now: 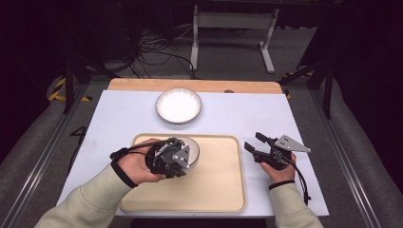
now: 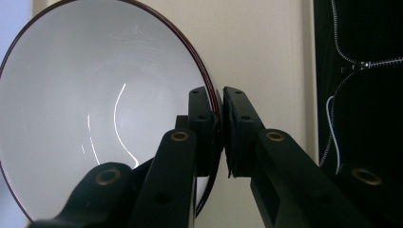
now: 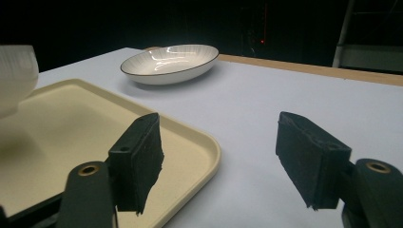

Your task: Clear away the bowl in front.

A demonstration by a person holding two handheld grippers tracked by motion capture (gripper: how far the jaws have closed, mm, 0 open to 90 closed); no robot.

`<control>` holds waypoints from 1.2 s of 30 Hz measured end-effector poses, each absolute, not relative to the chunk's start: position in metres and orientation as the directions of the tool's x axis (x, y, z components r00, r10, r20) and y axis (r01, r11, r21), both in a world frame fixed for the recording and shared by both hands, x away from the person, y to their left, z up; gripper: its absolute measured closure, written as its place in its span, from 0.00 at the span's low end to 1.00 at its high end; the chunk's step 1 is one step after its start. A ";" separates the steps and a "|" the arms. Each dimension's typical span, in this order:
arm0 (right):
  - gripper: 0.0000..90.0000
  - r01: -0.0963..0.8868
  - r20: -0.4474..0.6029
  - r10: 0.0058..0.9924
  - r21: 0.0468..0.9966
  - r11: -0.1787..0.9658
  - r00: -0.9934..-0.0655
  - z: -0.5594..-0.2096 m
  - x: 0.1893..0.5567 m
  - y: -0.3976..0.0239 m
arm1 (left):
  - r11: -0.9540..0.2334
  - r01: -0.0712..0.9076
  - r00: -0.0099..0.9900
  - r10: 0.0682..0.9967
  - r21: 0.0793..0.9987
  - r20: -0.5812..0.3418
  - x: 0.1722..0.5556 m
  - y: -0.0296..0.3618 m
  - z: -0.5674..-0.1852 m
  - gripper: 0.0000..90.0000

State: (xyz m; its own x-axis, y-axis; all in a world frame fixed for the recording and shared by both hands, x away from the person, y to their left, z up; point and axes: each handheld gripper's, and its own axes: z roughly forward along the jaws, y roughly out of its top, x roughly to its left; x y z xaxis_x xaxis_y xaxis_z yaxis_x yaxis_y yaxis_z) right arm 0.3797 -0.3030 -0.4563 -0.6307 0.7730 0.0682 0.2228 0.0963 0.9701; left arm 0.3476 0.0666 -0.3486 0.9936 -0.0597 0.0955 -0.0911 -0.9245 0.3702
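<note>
2 dishes on white table [image 1: 119,114]: left gripper [image 2: 220,123] clamps bowl [image 2: 95,109], right gripper [image 3: 218,161] gapes.

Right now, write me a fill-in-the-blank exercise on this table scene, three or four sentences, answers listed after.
1. The left gripper is shut on the rim of a white ____.
2. That held dish sits over the cream-coloured ____, not the bare table.
3. The jaws of the right gripper stand ____ with nothing between them.
4. The shallow plate with the dark rim rests on the ____ tabletop beyond the tray.

Missing words: bowl; tray; open; white
</note>
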 end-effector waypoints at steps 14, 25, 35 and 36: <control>0.37 0.224 0.069 0.773 0.970 0.096 -0.631 -0.456 0.380 -0.303 | -0.937 -0.115 0.990 -0.080 0.329 0.118 0.346 0.061 -0.370 0.92; 0.37 0.226 0.074 0.772 0.970 0.092 -0.631 -0.456 0.380 -0.303 | -0.942 -0.096 0.993 -0.067 0.321 0.101 0.345 0.055 -0.381 0.92; 0.37 0.227 0.075 0.771 0.970 0.091 -0.632 -0.456 0.380 -0.303 | -0.947 -0.102 0.994 -0.082 0.305 0.079 0.344 0.052 -0.387 0.93; 0.37 0.226 0.075 0.771 0.970 0.091 -0.632 -0.456 0.380 -0.303 | -0.948 -0.105 0.993 -0.085 0.300 0.079 0.344 0.052 -0.387 0.93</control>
